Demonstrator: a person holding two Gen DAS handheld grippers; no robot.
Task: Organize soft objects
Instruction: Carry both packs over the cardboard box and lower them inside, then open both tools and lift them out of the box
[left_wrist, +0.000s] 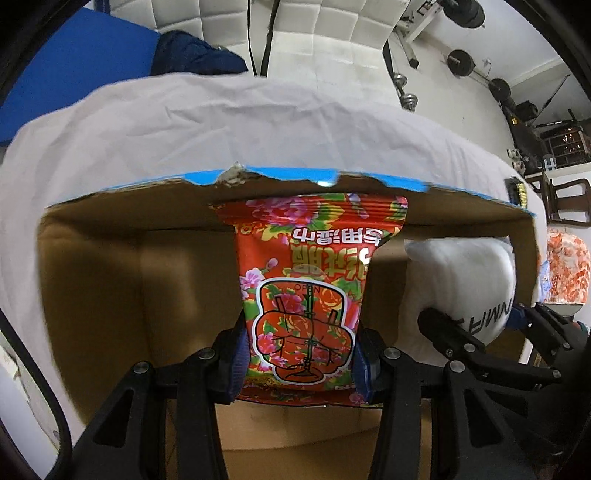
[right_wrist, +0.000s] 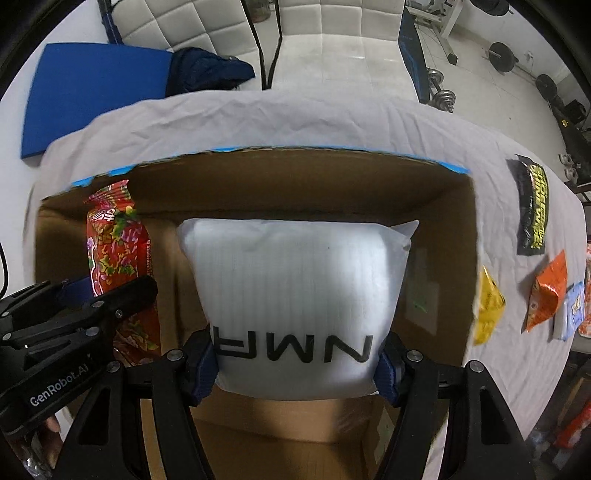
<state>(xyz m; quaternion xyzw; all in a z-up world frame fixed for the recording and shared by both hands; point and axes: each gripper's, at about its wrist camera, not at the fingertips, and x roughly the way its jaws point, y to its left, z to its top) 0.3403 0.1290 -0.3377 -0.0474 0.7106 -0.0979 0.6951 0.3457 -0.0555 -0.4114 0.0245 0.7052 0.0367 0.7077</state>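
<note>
While both packs hang inside the open cardboard box (left_wrist: 92, 280), your left gripper (left_wrist: 301, 363) is clamped on the red floral wet-wipe pack (left_wrist: 306, 295), its blue finger pads (left_wrist: 238, 360) pressed against the two long sides near the pack's lower end, so most of the pack sticks out ahead of the fingers toward the far box wall. Your right gripper (right_wrist: 297, 363) is closed the same way on the white padded pouch (right_wrist: 295, 284), the pads (right_wrist: 203, 363) squeezing its sides at the level of the black lettering, with the puffy bulk of the pouch lying forward of the fingertips. From the right wrist view, the red pack sits just left of the pouch, near the box's left wall, and the two do not visibly touch. The box rests on a table draped in a white cloth (right_wrist: 258, 118). To its right on the cloth lie a black-and-yellow packet (right_wrist: 532, 206), a yellow packet (right_wrist: 487, 306) and an orange packet (right_wrist: 546, 295).
</note>
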